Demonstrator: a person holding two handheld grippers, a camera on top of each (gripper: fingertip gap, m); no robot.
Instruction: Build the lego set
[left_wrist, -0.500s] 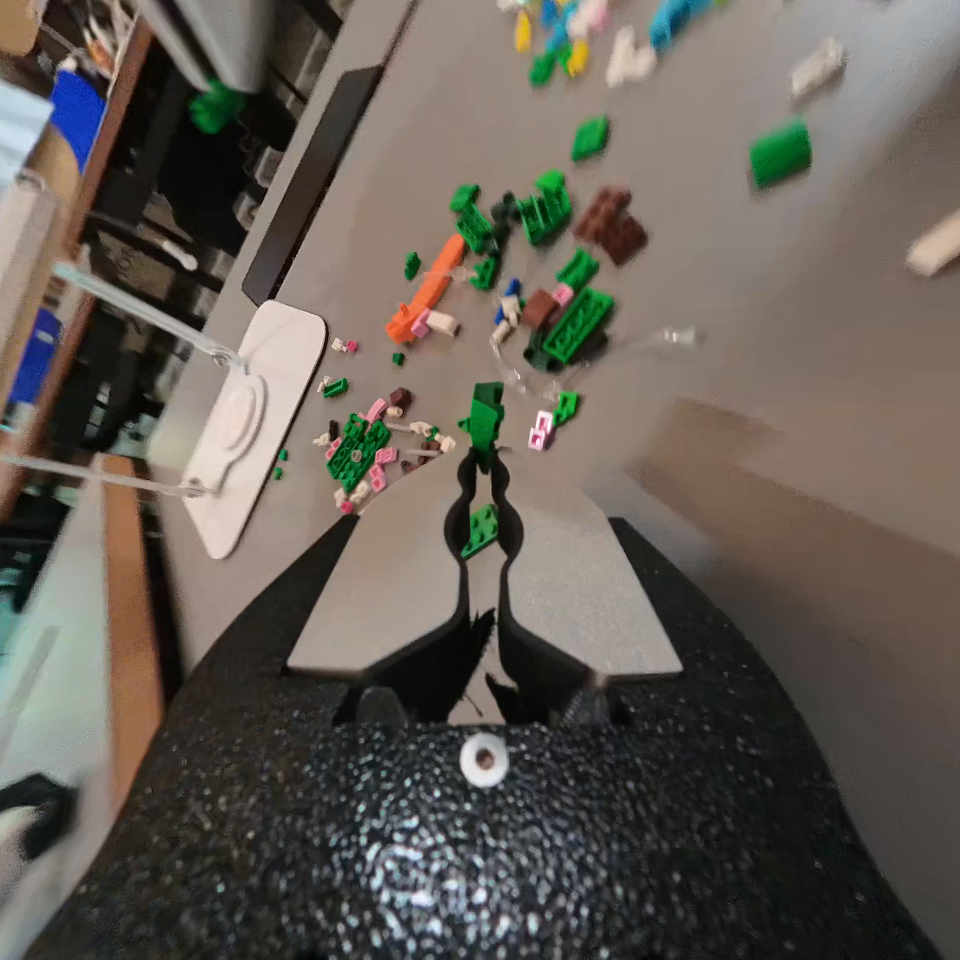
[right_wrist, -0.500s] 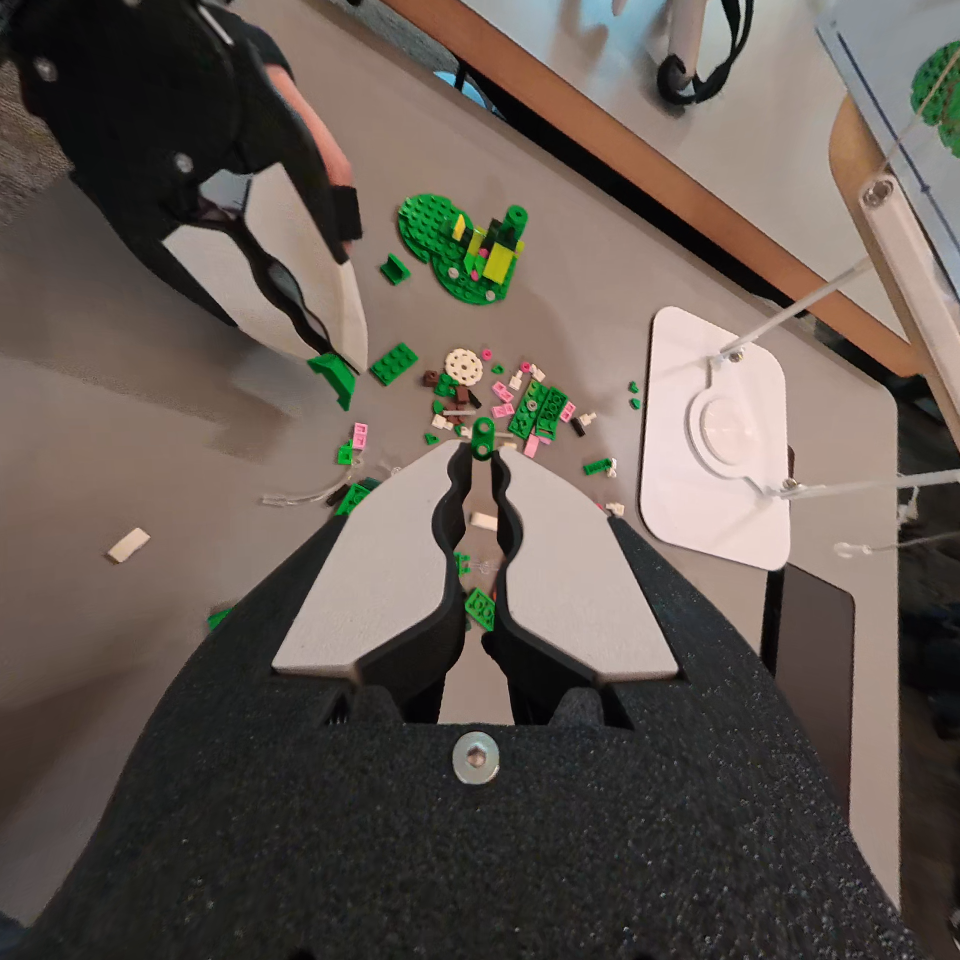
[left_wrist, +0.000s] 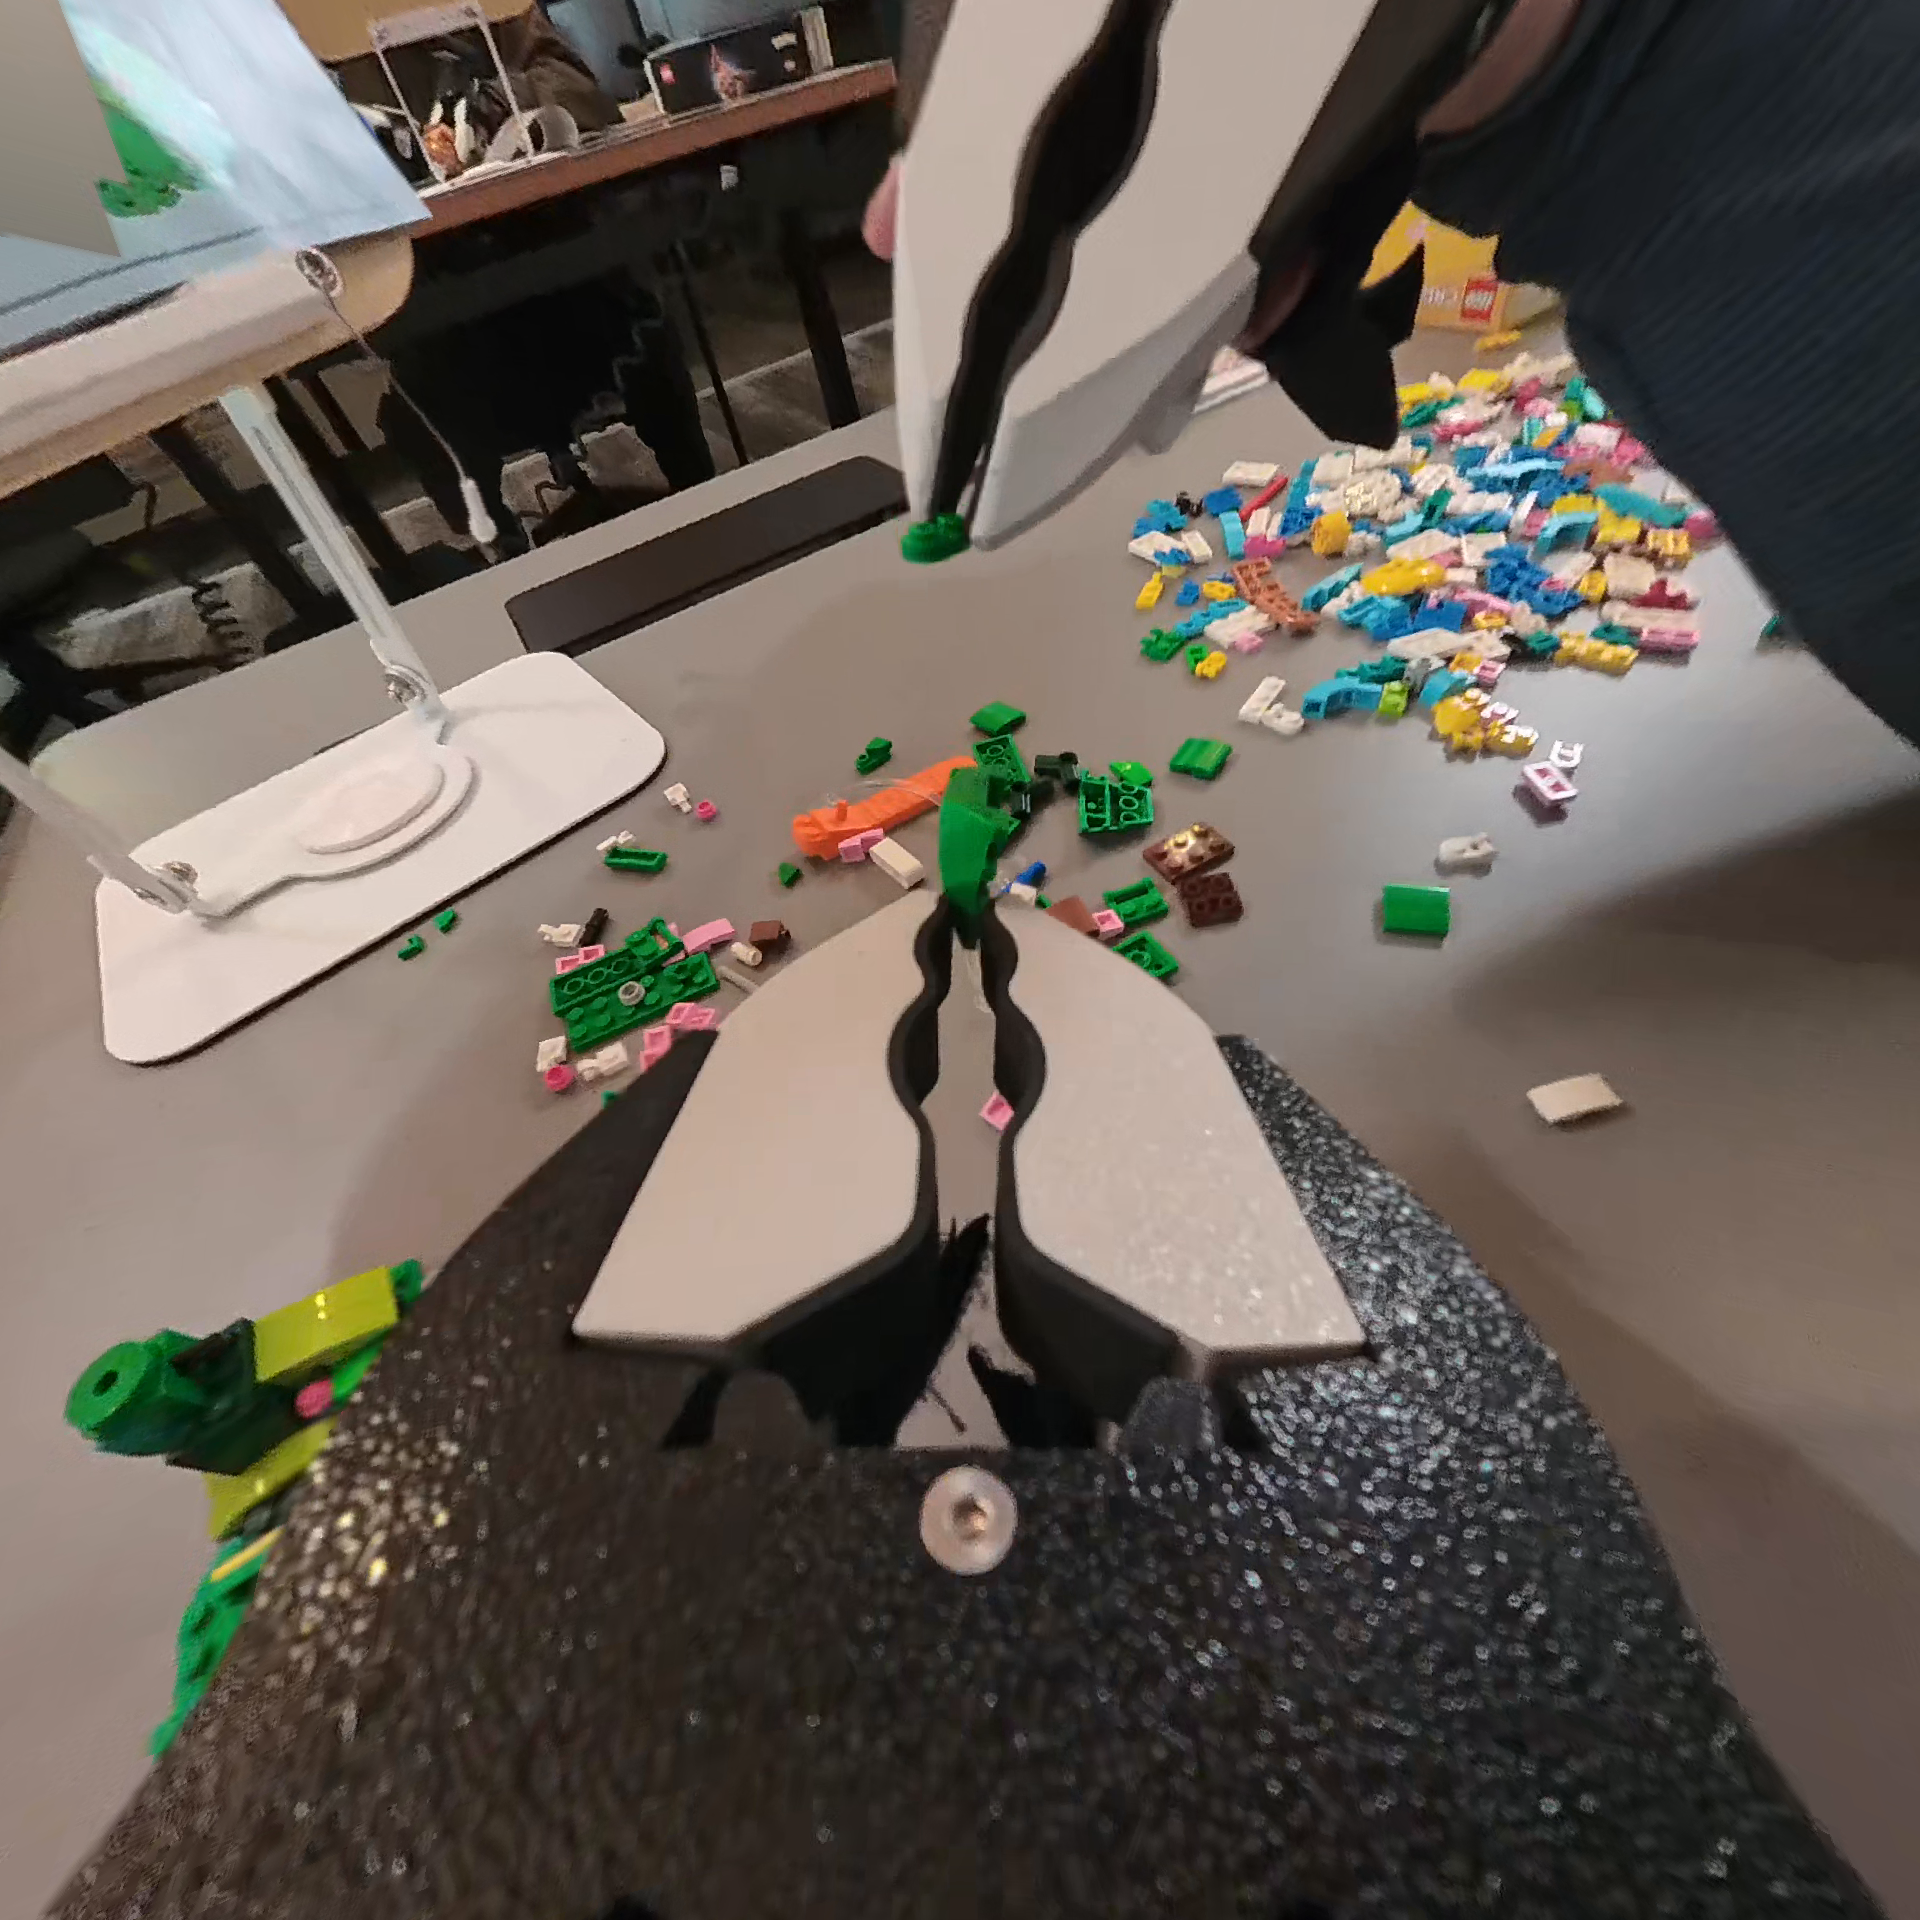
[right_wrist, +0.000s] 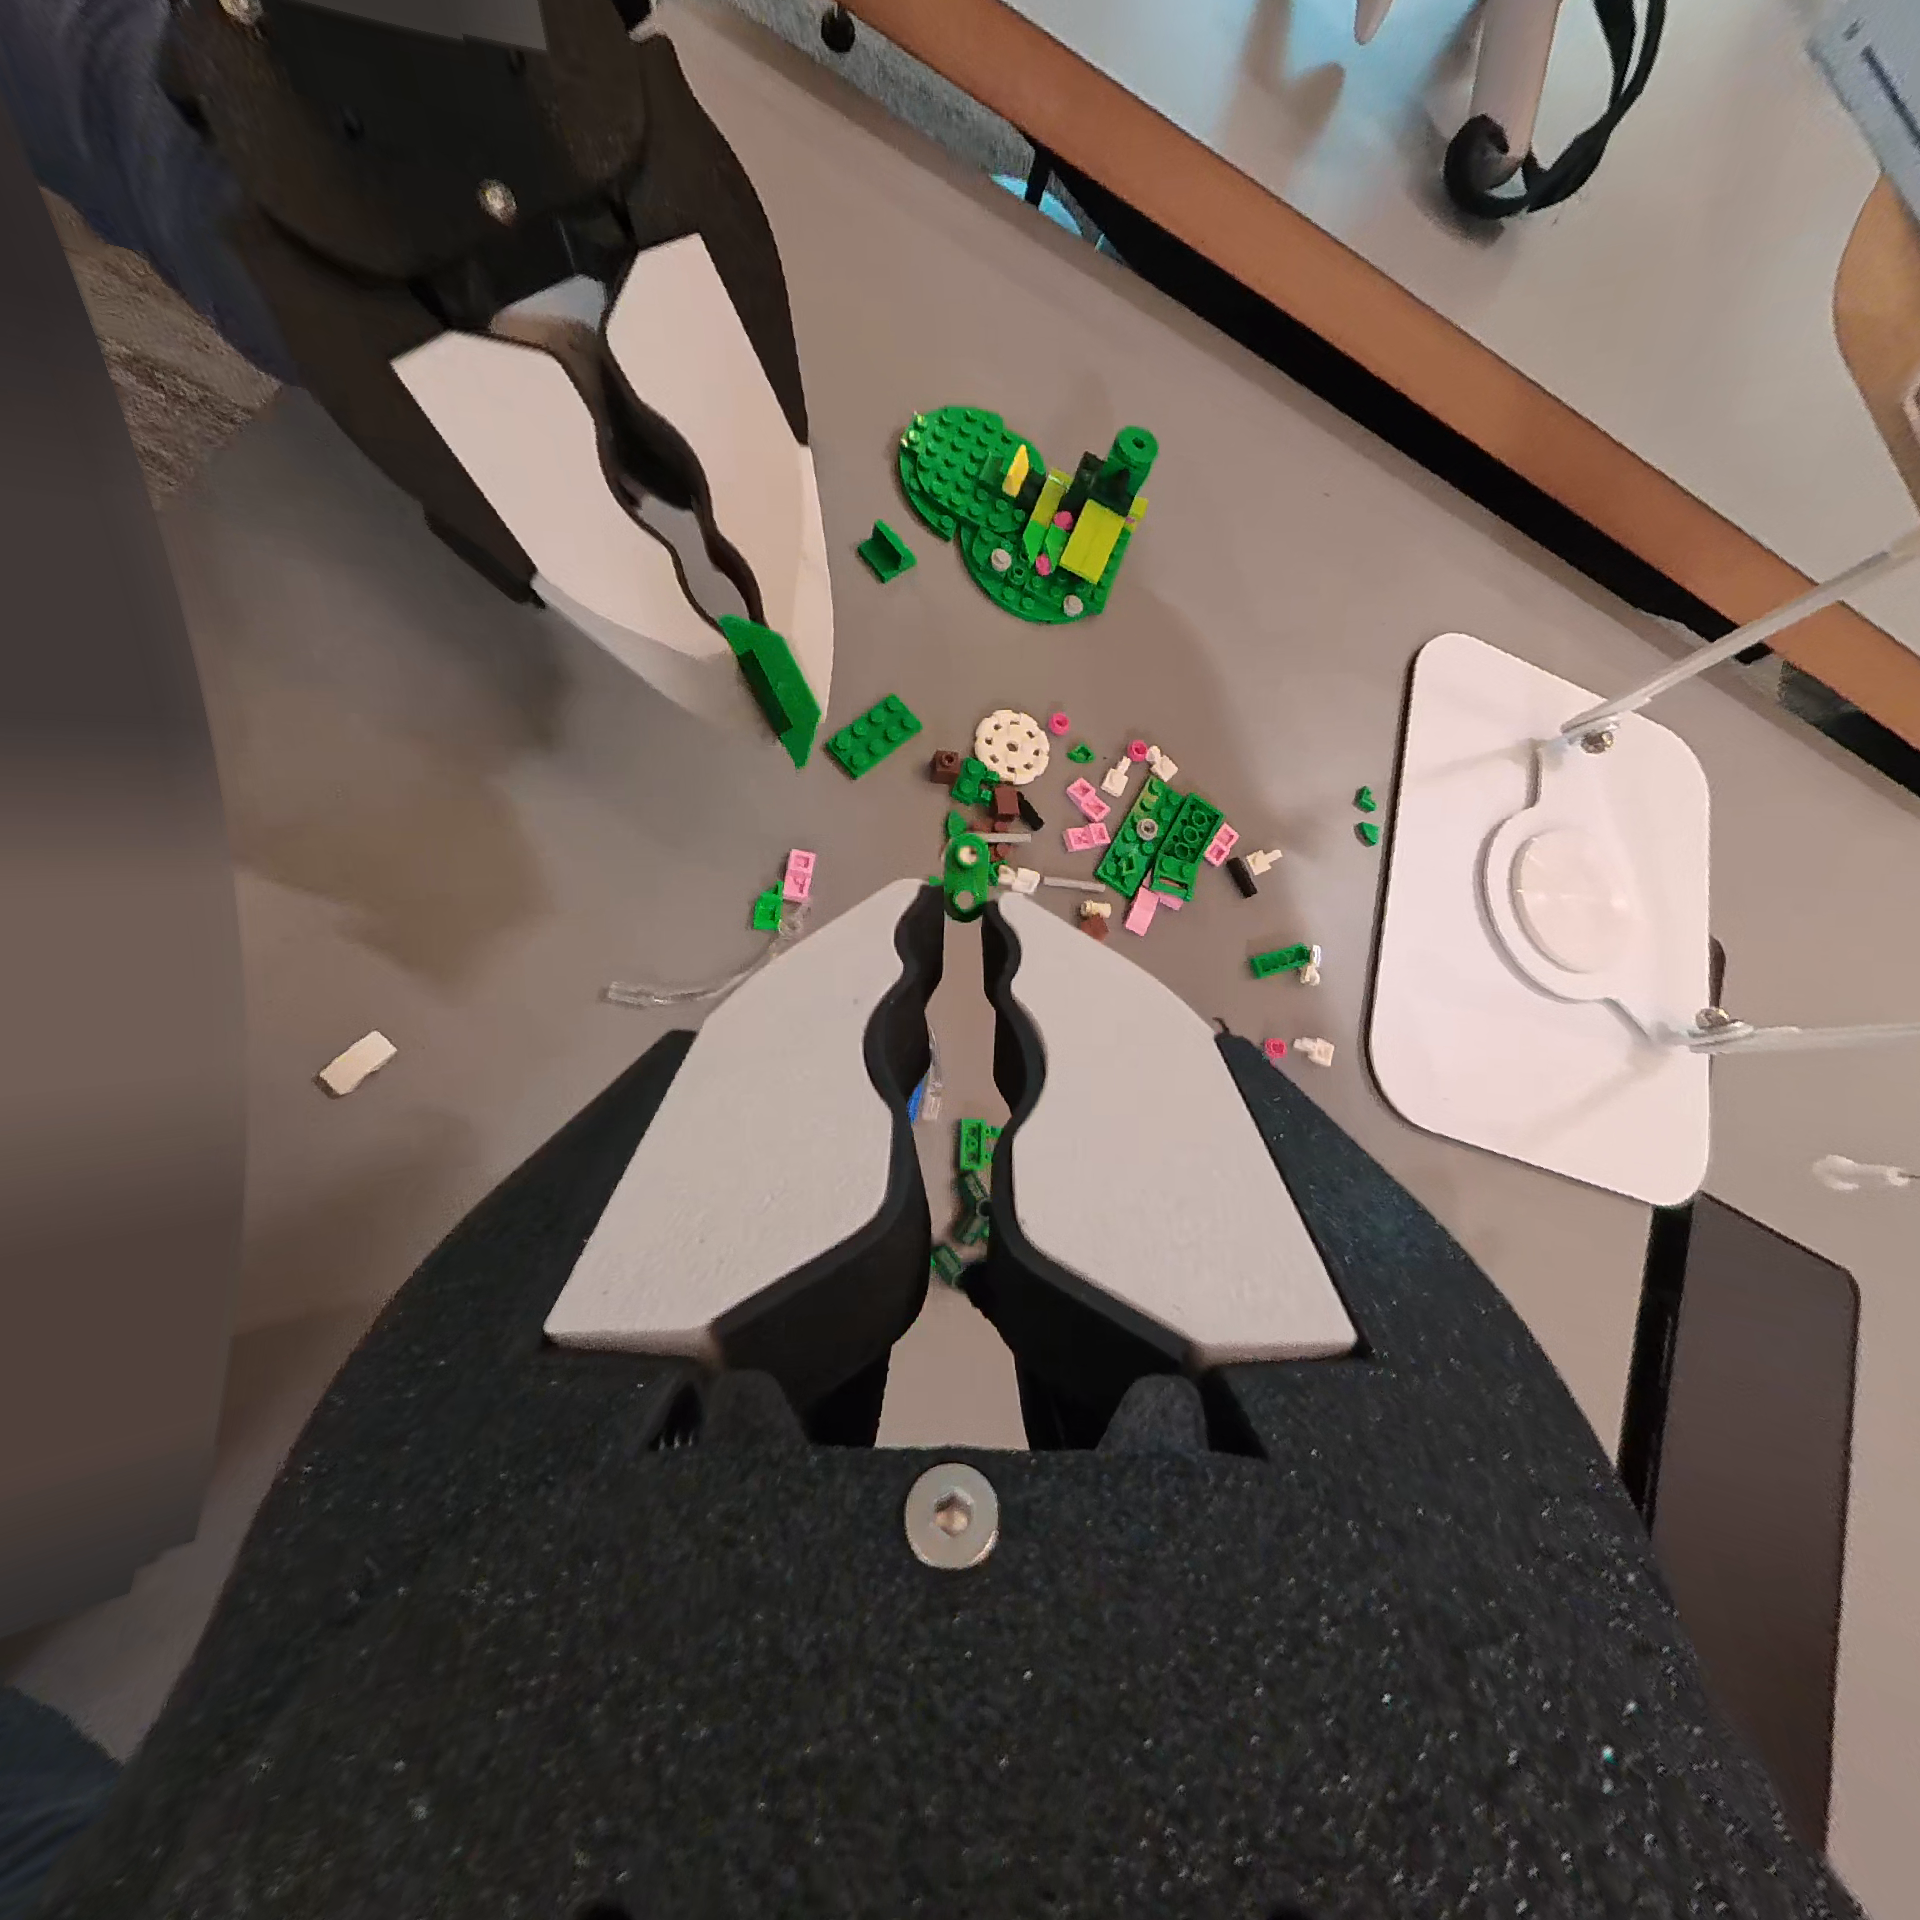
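While my left gripper (left_wrist: 964, 914) pinches the green sloped plastic leaf piece (left_wrist: 966, 842) above the grey table (left_wrist: 1558, 1299), my right gripper (right_wrist: 961, 899) clamps a small green two-hole plate (right_wrist: 966, 878). Both seem light, stiff and slippery; I'd grip their flat faces.

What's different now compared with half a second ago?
The left gripper has swung round, so the colourful brick pile and the right gripper now show ahead of it. Unchanged: it stays shut on the green sloped piece, the right stays shut on the small green piece, and the green build hasn't moved.
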